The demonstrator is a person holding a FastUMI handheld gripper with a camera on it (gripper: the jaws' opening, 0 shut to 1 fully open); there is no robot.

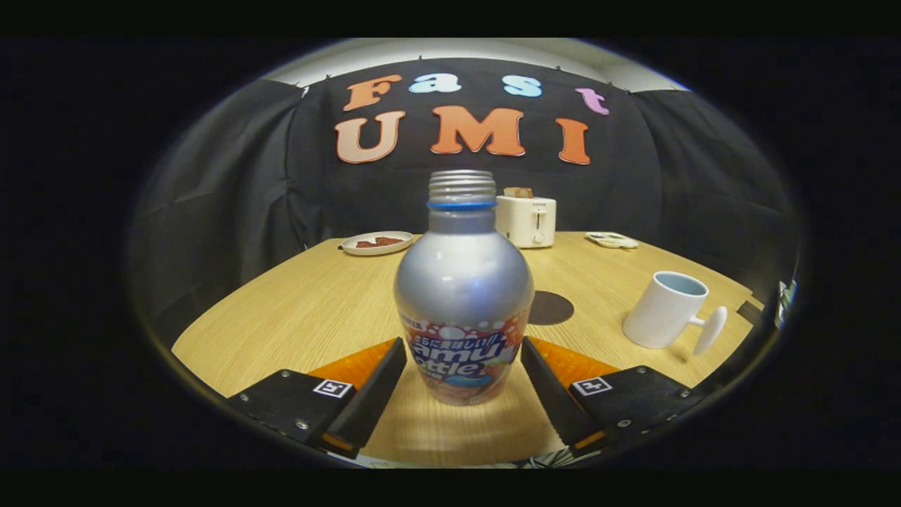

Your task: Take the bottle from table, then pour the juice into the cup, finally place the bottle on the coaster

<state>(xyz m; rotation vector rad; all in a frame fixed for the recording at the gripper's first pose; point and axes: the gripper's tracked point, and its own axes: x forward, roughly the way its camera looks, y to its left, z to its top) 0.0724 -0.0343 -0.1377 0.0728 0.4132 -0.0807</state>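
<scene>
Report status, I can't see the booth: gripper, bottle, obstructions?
Gripper open, fingers flanking bottle. Bottle upright on table, uncapped. Cup and coaster beyond, path open.

Gripper (463, 352) level, jaws spread wide (not clamped).

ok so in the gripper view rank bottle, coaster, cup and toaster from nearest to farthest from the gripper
1. Bottle: upright between the open gripper fingers, small gaps either side.
2. Coaster: dark disc just beyond the bottle, slightly right.
3. Cup: farther right, empty, handle toward the table edge.
4. Toaster: far side of the table, behind the bottle.
</scene>
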